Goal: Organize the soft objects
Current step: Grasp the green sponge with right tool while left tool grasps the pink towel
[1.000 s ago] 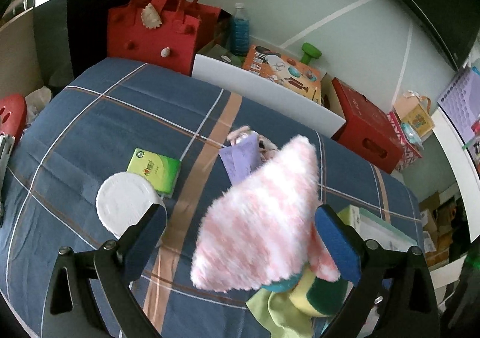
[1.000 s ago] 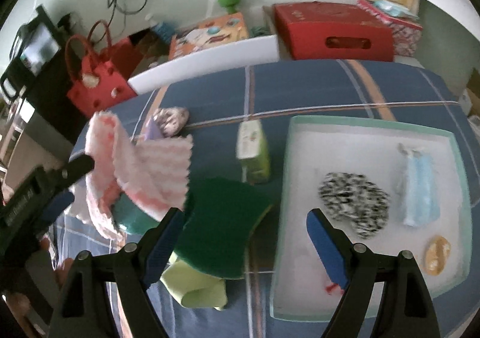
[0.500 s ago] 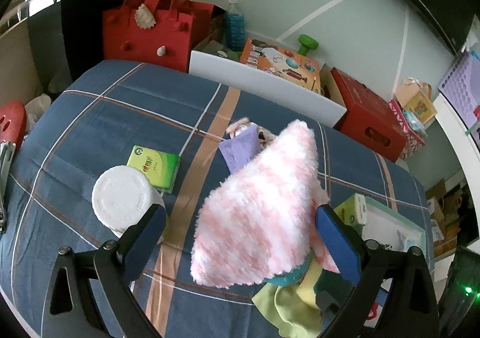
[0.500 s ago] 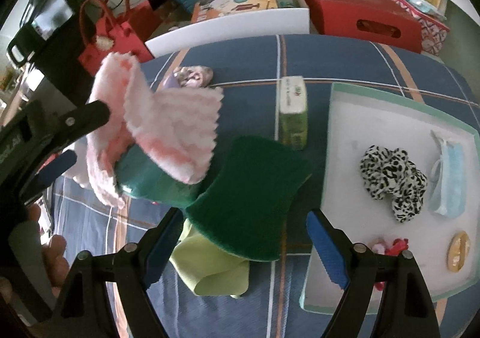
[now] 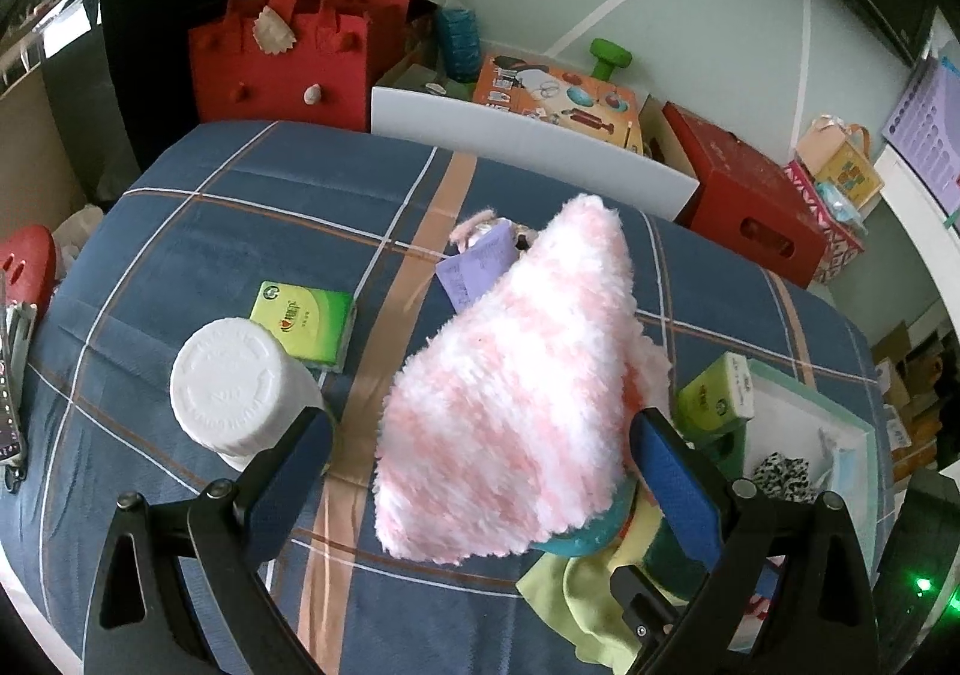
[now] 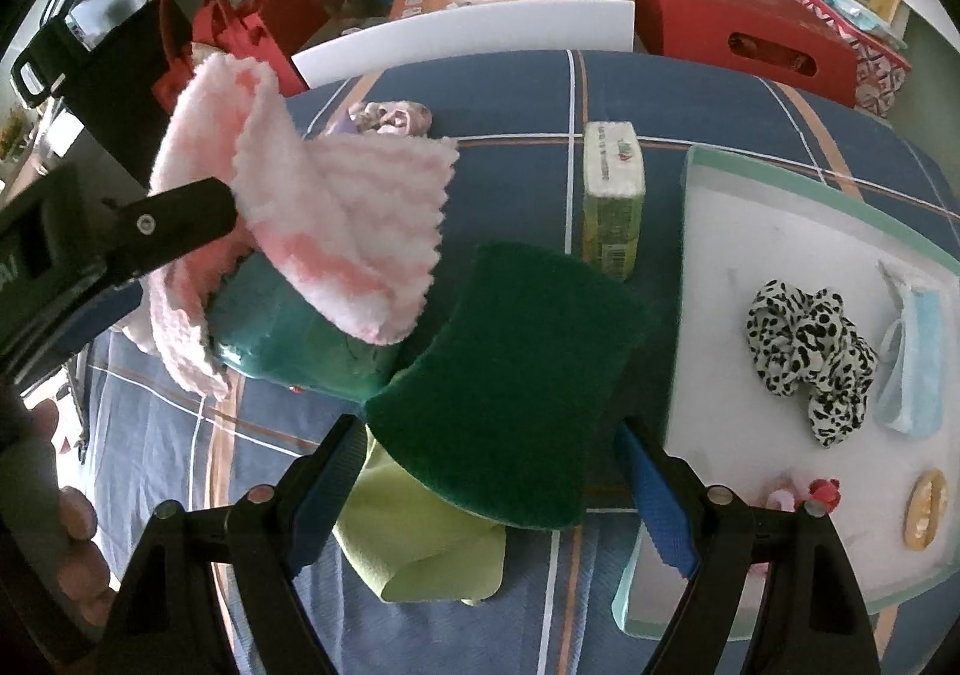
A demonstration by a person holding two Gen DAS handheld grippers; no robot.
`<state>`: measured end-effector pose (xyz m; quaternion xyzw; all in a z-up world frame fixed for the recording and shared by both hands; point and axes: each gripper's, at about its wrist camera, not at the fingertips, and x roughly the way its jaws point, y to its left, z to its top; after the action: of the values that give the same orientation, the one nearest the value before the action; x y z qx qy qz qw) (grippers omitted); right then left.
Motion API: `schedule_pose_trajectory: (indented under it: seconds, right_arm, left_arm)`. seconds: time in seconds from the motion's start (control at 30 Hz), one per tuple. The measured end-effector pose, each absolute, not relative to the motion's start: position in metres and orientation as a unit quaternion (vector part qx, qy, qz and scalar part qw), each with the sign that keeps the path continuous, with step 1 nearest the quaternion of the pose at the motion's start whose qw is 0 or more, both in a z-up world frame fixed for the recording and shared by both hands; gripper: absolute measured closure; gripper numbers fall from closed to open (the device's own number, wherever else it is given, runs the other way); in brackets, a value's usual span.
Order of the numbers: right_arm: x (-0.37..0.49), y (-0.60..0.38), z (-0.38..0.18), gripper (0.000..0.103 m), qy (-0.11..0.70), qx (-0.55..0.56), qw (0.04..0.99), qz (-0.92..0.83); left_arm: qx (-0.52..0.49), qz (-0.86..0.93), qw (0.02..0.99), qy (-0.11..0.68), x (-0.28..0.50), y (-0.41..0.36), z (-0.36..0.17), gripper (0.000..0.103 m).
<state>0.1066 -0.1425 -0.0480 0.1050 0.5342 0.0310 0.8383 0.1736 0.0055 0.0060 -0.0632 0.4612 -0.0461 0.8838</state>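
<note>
A fluffy pink-and-white cloth (image 5: pixel 516 411) is draped over a teal object (image 6: pixel 294 333) and fills the space between the wide-apart fingers of my left gripper (image 5: pixel 480 471); one finger (image 6: pixel 174 225) touches its edge. My right gripper (image 6: pixel 492 501) has its fingers on both sides of a dark green scouring sponge (image 6: pixel 516 393) that is tilted up over a yellow-green cloth (image 6: pixel 414 543). A white tray (image 6: pixel 708 231) on the right holds a leopard scrunchie (image 6: pixel 804 351), a blue face mask (image 6: pixel 912 369) and small hair clips.
On the blue plaid bedspread (image 5: pixel 240 231) are a white-lidded jar (image 5: pixel 234 381), a green tissue pack (image 5: pixel 300 321), a purple pouch (image 5: pixel 480 267) and a second tissue pack (image 6: pixel 612 195). A red bag (image 5: pixel 282 57) and boxes stand behind the bed.
The right gripper has closed in around the green sponge, which looks larger and raised. The pink cloth stays draped in the left gripper's span as both move slightly.
</note>
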Motion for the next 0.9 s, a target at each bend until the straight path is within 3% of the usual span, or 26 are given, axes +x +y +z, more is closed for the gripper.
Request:
schedule_pose_trajectory:
  seconds: [0.5,0.53,0.63,0.77,0.9]
  right_arm:
    - [0.105,-0.142,-0.048,0.019,0.522,0.110,0.846,0.031]
    - [0.105,-0.142,-0.047,0.020,0.520,0.111,0.846,0.031]
    - [0.103,-0.144,-0.044,0.023,0.514,0.116,0.849,0.032]
    - [0.101,-0.146,-0.042,0.027,0.511,0.122,0.850,0.032]
    - [0.099,-0.149,-0.040,0.027,0.506,0.126,0.853,0.031]
  left_arm:
    - [-0.047,-0.038,0.889,0.454,0.176,-0.002,0.002,0.005]
    - [-0.045,-0.037,0.890,0.453,0.175,-0.002,0.002,0.008]
    - [-0.044,-0.046,0.890,0.452,0.175,-0.003,0.003,0.031]
    - [-0.053,-0.055,0.890,0.449,0.174,-0.002,0.005,0.054]
    - [-0.049,-0.053,0.894,0.442,0.172,-0.001,0.007,0.070]
